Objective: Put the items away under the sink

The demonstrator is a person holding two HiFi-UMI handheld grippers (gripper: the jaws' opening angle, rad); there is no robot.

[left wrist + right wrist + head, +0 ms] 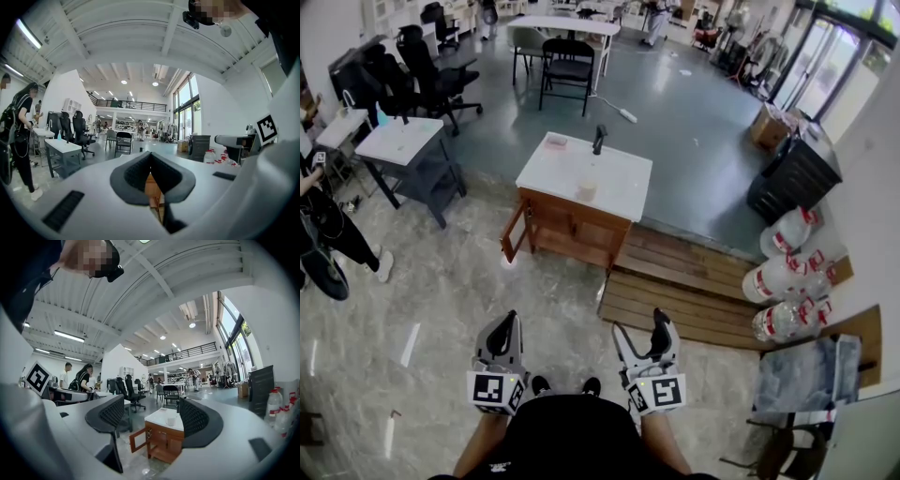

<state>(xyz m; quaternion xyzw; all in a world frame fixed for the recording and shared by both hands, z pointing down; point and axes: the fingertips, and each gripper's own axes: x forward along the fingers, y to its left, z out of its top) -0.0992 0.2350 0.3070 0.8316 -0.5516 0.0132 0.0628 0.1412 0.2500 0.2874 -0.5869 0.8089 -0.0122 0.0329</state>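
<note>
Head view: we stand well back from the sink cabinet [572, 230], its door [515, 232] hanging open, a cup [587, 190] near the top's front edge. Our left gripper [508, 319] is clenched and empty; our right gripper [639, 323] is released, with nothing between its jaws.

We see sink cabinet [567, 230]: brown wood, white top. Faucet [599, 139] black. Left gripper [506, 326], right gripper [639, 328]: pale grey, black-and-white square markers, our pads [197, 420] dark, ribbed. Platform [694, 291]: brown slats. Jugs [783, 277] clear, red labels. Floor [431, 300] beige, marbled. Chairs [431, 75] black.
</note>
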